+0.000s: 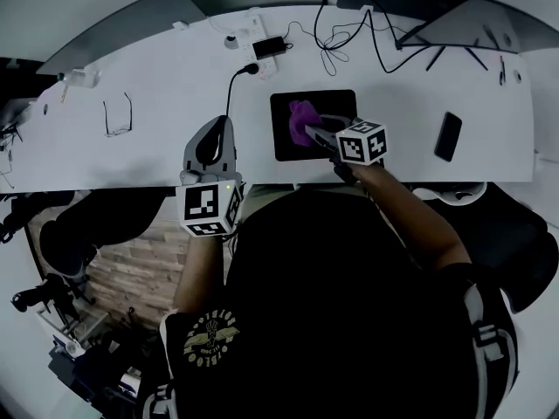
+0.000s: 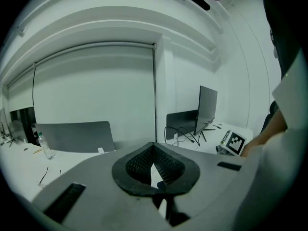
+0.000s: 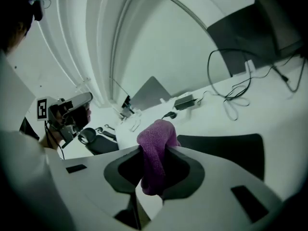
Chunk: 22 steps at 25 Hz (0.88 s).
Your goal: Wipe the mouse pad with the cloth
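**Mouse pad and cloth.** The black mouse pad [image 1: 336, 105] is lying flat near the front edge of the white desk [image 1: 157, 151], directly ahead of the person. The purple cloth [image 1: 302, 120] is sitting bunched on the pad's left half.

**Right gripper.** The right gripper [image 1: 314, 133] is reaching in from the pad's lower right, and its jaws are clamping the cloth. In the right gripper view, a fold of cloth [image 3: 155, 148] is standing up between the jaws and hanging down through them. The mouse pad [image 3: 226, 150] is showing dark just beyond. Whether the cloth is pressing on the pad or hanging just above it cannot be told.

**Left gripper.** The left gripper [image 1: 212, 131] is resting at the desk's front edge, well apart from the pad on its left. Its jaws are drawn together on nothing, with only a sliver of desk showing between them.

**Step in hand (judged).** The wiping stroke appears to be under way, with the pad's right half not yet reached. For a good wipe:
- The grip should be firm and the cloth lowered until the bunch is flattening against the surface.
- The strokes should overlap, running out to the right and near edges.
- Pressure should be light enough that the pad is not sliding; the idle left gripper could pin the pad's left edge.
- Strokes should end short of the black cable [image 1: 232, 90] and the phone [image 1: 447, 135], both lying off the pad
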{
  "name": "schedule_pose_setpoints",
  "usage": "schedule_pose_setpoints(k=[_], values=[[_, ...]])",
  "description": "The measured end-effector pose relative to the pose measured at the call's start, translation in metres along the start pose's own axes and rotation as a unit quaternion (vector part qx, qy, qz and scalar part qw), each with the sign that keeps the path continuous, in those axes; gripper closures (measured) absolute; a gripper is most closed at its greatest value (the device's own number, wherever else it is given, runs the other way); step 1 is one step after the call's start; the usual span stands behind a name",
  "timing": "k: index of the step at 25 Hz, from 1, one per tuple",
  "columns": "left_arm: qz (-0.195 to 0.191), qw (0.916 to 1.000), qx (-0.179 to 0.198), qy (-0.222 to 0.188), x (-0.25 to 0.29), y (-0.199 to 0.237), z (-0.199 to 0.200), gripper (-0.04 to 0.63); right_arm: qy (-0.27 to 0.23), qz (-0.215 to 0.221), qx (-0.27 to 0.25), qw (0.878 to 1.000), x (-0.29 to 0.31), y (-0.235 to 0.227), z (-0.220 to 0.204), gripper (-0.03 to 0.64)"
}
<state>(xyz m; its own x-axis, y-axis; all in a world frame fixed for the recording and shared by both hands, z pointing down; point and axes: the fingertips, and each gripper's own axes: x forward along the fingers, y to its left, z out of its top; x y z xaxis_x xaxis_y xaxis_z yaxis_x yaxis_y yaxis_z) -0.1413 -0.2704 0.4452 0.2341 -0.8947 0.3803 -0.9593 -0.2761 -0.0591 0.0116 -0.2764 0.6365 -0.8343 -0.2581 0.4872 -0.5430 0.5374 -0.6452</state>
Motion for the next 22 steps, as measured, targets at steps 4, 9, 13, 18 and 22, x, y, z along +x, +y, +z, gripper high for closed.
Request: schedule_pose_setpoints(k=[4,9,13,18,22], values=[[0.024,0.9996,-0.003,0.015,-0.016,0.004,-0.013,0.594,0.042,0.072,0.017,0.996,0.044,0.037,-0.028,0.534],[0.048,0.9985,-0.008,0.026,-0.032,0.012,-0.026,0.594,0.085,0.07,0.009,0.994,0.078,0.034,-0.066,0.534],[0.059,0.9978,-0.014,0.026,-0.039,0.017,-0.033,0.594,0.1,0.037,0.027,0.994,0.086,0.012,-0.089,0.534],[0.053,0.9982,-0.018,0.021,-0.035,0.013,-0.034,0.594,0.106,-0.022,0.001,0.994,0.072,-0.02,-0.097,0.534],[0.041,0.999,-0.013,0.009,-0.026,0.006,-0.022,0.594,0.101,-0.058,0.001,0.993,0.045,-0.044,-0.101,0.534]])
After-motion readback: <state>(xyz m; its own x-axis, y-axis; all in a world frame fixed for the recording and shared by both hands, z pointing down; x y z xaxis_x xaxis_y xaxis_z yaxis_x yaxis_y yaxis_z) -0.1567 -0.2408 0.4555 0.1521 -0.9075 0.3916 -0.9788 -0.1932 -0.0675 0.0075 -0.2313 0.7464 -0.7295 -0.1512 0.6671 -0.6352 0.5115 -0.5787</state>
